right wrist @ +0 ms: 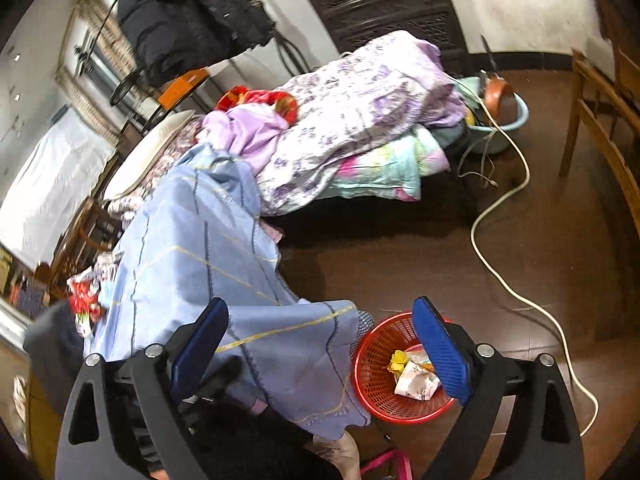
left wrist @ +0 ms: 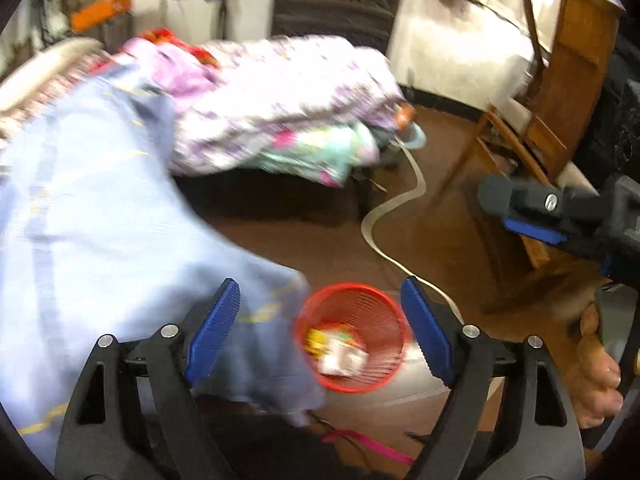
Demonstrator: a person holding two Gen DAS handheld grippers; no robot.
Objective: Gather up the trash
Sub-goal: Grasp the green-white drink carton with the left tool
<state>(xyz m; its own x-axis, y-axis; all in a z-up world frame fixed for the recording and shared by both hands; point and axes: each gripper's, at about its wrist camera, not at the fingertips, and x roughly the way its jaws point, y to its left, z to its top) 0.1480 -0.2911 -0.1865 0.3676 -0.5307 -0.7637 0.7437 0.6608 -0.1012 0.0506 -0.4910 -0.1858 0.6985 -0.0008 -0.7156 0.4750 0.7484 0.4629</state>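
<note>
Both grippers wide open, nothing held: left gripper, right gripper. Red basket on the floor, lower centre of frame, trash inside, beside blue blanket.

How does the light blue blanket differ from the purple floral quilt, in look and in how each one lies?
The light blue blanket is plain, with thin yellow and dark lines; the purple floral quilt is white with a busy purple flower print. The blanket hangs over the bed's edge down beside the red basket; the quilt lies bunched on top of the bed, farther from the basket. The quilt looks thicker and puffier, the blanket thin. Both are bedding on the same bed.
</note>
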